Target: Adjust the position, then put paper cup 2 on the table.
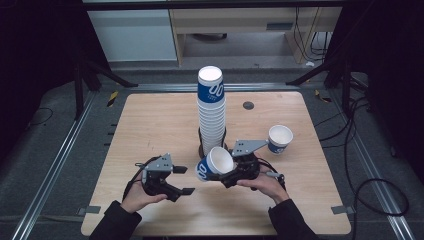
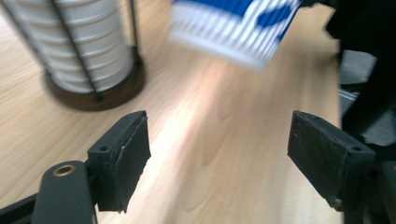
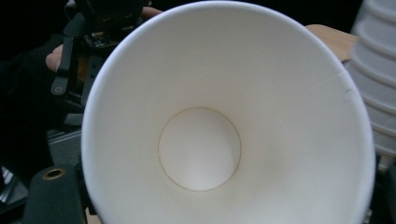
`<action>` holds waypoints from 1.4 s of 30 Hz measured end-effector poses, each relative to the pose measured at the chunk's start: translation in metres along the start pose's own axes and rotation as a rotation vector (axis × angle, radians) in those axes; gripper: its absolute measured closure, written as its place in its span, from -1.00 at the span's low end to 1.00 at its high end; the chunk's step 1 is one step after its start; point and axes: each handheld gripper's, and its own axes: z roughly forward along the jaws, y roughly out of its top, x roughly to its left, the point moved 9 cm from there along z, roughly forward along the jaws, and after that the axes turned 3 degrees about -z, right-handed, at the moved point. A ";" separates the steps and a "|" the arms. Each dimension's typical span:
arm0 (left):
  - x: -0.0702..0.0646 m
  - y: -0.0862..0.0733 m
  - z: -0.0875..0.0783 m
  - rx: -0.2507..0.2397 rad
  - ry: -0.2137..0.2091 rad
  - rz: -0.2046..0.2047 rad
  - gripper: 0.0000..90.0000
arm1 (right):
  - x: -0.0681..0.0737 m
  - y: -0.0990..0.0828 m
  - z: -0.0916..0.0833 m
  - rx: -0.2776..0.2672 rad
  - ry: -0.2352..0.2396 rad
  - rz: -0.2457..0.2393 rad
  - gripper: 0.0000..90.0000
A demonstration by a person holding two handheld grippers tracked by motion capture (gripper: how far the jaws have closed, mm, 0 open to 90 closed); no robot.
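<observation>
The right gripper [image 1: 231, 172] grasps a cup [image 1: 214, 163] on its side, clear of the stack [image 1: 211, 112], while the left gripper [image 1: 181, 180] stands released over bare tabletop [image 1: 150, 130].

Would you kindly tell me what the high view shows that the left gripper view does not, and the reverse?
High view alone: the second cup upright on the table, the right gripper shut on the tilted cup, and the top of the stack.
Left gripper view alone: close up, the left gripper with open jaws and nothing between them.
Both: the table, the stack's wooden base, and the tilted cup.
</observation>
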 end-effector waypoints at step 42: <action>0.073 -0.017 -0.031 -0.026 0.320 -0.220 -0.61 | -0.087 -0.048 -0.101 0.287 -0.541 0.132 -0.59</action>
